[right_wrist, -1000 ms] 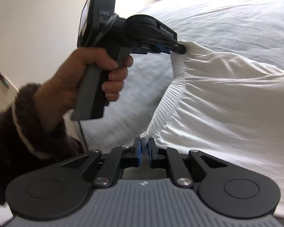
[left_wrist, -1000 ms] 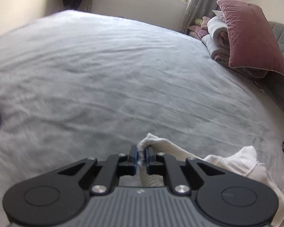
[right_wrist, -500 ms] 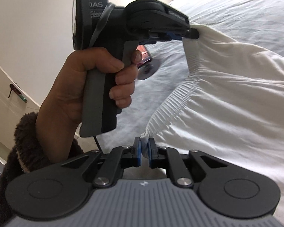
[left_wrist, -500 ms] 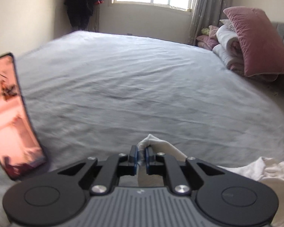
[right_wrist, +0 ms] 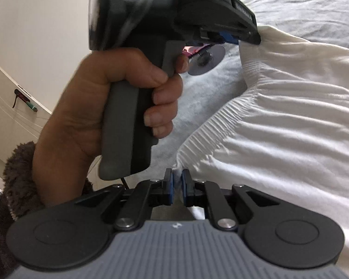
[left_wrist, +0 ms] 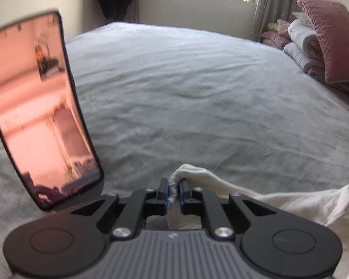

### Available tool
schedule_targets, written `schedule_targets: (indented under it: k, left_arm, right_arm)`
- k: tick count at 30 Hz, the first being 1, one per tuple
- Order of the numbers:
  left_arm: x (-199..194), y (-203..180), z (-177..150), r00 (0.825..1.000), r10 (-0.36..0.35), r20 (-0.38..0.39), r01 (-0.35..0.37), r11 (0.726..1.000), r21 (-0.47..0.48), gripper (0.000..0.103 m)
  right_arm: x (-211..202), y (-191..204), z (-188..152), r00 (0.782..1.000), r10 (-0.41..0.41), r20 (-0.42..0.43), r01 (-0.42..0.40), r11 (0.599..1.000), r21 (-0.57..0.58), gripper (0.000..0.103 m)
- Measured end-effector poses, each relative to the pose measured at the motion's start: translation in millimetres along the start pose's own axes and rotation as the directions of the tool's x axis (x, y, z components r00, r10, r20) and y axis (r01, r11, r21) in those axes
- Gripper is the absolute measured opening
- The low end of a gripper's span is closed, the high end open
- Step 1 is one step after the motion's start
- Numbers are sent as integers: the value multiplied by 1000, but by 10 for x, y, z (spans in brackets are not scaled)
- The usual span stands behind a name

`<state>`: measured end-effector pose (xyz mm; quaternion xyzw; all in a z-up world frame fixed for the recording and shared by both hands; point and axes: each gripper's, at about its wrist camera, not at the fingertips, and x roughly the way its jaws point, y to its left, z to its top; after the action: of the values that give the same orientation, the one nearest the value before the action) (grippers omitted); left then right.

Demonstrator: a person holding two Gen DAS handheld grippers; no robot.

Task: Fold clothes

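A white garment (right_wrist: 290, 121) with a ribbed elastic hem lies spread over the grey bed. My right gripper (right_wrist: 178, 181) is shut on one corner of that hem. In the right wrist view the left gripper (right_wrist: 246, 38) is held by a hand (right_wrist: 118, 107) and pinches the hem's other corner, lifted above the bed. The left wrist view shows my left gripper (left_wrist: 173, 189) shut on a bunched fold of the white garment (left_wrist: 290, 202), which trails off to the right.
A phone (left_wrist: 39, 114) with a pinkish screen stands upright at the left on a round base (right_wrist: 207, 61). The grey bed (left_wrist: 186, 88) stretches ahead. Pink pillows and folded bedding (left_wrist: 321, 46) pile up at the far right, under a window.
The left gripper has swung left and risen with the garment corner, bringing the phone fully into its view. In the right wrist view the hand and left gripper have come closer.
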<state>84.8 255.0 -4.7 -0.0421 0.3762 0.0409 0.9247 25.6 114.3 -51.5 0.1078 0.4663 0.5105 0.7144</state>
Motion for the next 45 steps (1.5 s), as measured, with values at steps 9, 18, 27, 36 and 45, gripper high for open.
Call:
schedule_targets:
  k: [9, 18, 27, 36, 45]
  left_arm:
    - [-161, 56, -63, 1000, -9, -18, 9, 999, -34, 44]
    - [-410, -14, -152, 994, -107, 18, 108, 991, -76, 46]
    - [-429, -438, -66, 976, -216, 42, 218, 975, -48, 54]
    - [-272, -1201, -16, 934, -358, -6, 358, 933, 38, 63]
    - [-44, -1977, -119, 915, -399, -54, 402, 899, 171, 63]
  right_arm:
    - [-516, -52, -62, 996, -85, 41, 86, 996, -29, 44]
    - [-1421, -428, -137, 925, -340, 172, 329, 940, 88, 44]
    - [-2364, -751, -231, 791, -564, 237, 520, 824, 227, 45]
    - [-2752, -1242, -359, 673, -701, 237, 630, 711, 313, 48]
    - [-2844, -1407, -345, 712, -683, 163, 655, 729, 196, 54]
